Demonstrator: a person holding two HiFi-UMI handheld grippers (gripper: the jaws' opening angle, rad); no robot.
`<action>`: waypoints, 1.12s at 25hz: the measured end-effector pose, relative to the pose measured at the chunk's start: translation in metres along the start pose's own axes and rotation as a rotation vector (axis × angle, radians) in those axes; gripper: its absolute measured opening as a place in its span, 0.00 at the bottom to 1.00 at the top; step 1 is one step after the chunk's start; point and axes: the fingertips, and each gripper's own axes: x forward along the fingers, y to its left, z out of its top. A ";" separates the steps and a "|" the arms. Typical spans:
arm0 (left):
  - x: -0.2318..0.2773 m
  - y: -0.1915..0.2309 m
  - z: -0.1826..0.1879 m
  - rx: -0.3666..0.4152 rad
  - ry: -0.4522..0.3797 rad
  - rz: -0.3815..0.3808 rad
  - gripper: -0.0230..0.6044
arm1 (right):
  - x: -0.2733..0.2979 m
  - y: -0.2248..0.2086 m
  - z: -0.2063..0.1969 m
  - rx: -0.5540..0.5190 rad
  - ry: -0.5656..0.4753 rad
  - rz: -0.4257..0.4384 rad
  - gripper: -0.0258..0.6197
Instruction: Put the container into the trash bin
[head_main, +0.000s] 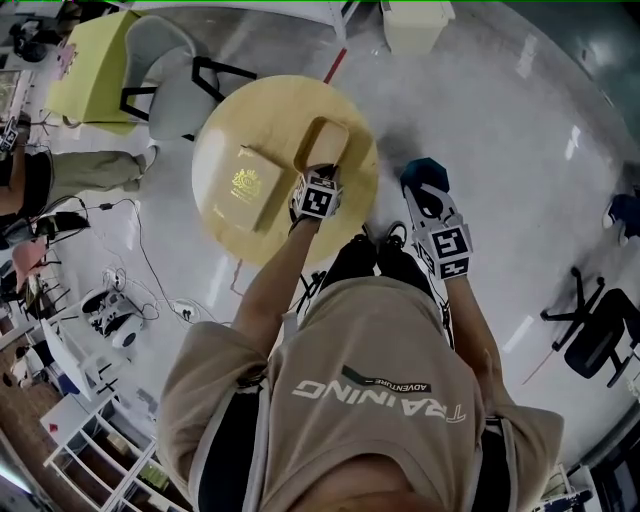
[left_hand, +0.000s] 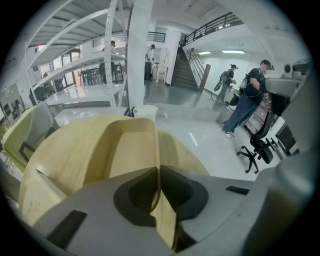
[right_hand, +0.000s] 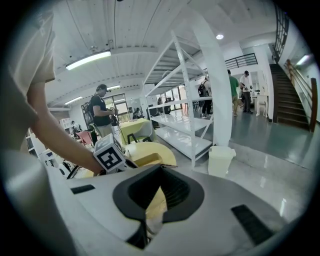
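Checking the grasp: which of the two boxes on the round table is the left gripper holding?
The open, lidless container, its wall pinched by the left gripper; the closed box with the gold emblem lies untouched beside it.

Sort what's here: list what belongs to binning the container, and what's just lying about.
For the job:
container, its wall clamped in the left gripper
trash bin
round table under the container

Lying about:
gold-printed box
grey chair
black office chair
white shelving
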 end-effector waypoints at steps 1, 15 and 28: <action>-0.007 0.000 0.003 -0.004 -0.019 -0.001 0.07 | -0.001 0.001 -0.002 0.000 0.000 -0.003 0.04; -0.082 -0.025 0.013 -0.103 -0.193 -0.087 0.07 | -0.027 0.035 0.001 -0.029 -0.027 -0.029 0.05; -0.102 -0.054 0.006 0.003 -0.210 -0.168 0.07 | -0.064 0.051 -0.006 -0.003 -0.083 -0.156 0.04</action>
